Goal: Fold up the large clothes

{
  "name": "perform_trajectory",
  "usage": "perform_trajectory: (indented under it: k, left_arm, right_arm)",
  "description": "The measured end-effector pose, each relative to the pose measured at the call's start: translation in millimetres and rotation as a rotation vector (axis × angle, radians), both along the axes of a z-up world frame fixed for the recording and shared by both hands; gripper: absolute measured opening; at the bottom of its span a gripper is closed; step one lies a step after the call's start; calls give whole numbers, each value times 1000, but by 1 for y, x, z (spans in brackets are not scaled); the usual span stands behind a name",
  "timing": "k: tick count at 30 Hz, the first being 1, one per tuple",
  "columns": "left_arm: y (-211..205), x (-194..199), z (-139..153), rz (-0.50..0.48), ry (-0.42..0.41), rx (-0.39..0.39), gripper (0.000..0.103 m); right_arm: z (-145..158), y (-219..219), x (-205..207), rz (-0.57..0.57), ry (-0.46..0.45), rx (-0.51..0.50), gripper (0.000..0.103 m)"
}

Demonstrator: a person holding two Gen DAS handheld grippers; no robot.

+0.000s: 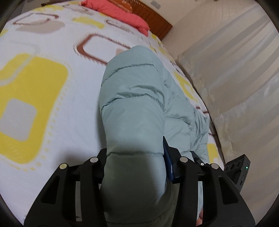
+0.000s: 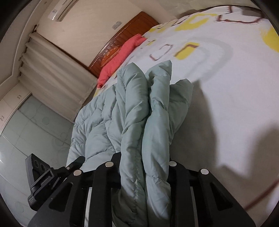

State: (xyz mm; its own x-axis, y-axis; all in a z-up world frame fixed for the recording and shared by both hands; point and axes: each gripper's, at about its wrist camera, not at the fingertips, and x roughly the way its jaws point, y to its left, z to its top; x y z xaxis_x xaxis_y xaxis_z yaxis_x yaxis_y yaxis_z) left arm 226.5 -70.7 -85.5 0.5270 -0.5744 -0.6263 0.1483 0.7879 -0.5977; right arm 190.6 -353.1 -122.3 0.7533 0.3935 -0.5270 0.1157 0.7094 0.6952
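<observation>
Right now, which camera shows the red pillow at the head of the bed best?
The right wrist view: the red pillow lies there nearly whole along the wooden headboard, beyond the pale green padded jacket. The left wrist view shows the pillow too, but blurred and cut by the picture's top edge.

Jacket (image 1: 134, 97) was pale mint green, quilted. Bedsheet (image 1: 57, 43) white, yellow and brown rounded squares. Pillow (image 1: 122, 15) at 12 o'clock coral red.

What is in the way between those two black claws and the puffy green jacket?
Nothing visible. The pale green quilted jacket already sits between the fingers of both the left gripper and the right gripper, bunched up above the patterned bedspread.
</observation>
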Motion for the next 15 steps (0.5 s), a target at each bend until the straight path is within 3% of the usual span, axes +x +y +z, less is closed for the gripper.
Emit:
perform_trajectory:
  k: [8, 15]
  left_arm:
    - [69, 20, 3, 115, -4, 0, 46]
    - [95, 32, -29, 148, 20, 42, 47]
  right_arm:
    - [0, 56, 60, 116, -12, 37, 25]
    - [-23, 82, 83, 142, 30, 29, 25]
